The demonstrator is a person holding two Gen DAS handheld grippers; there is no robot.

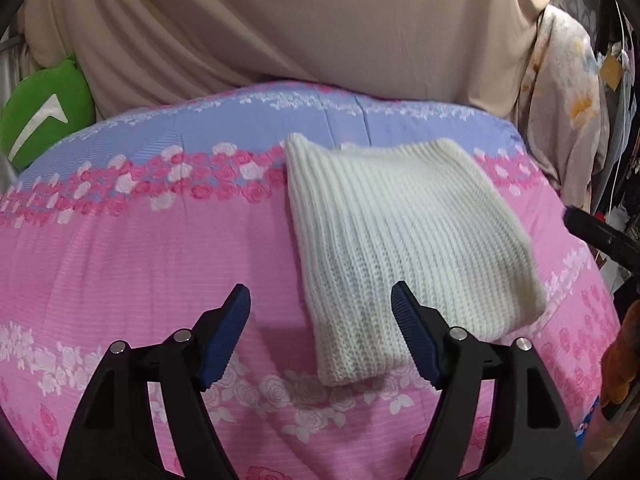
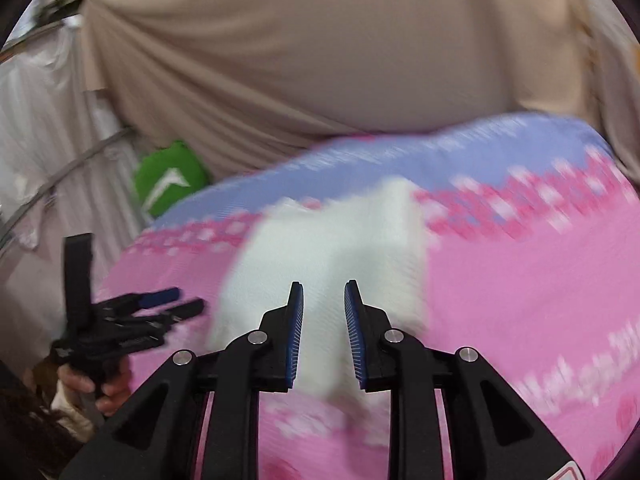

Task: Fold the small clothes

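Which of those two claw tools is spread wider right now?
The left gripper: its blue-padded fingers stand far apart, open beside the folded white knit. The right gripper is open too, but its gap is much narrower. Neither holds anything.

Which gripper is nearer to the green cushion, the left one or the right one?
Left. The left gripper is open over the pink cover, on the side of the white knit toward the green cushion. The right gripper, also open, hangs over the knit's other side.

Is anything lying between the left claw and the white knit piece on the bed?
Nothing visible. The open left claw hangs just above the near edge of the white knit garment, with only pink bedspread beside it.
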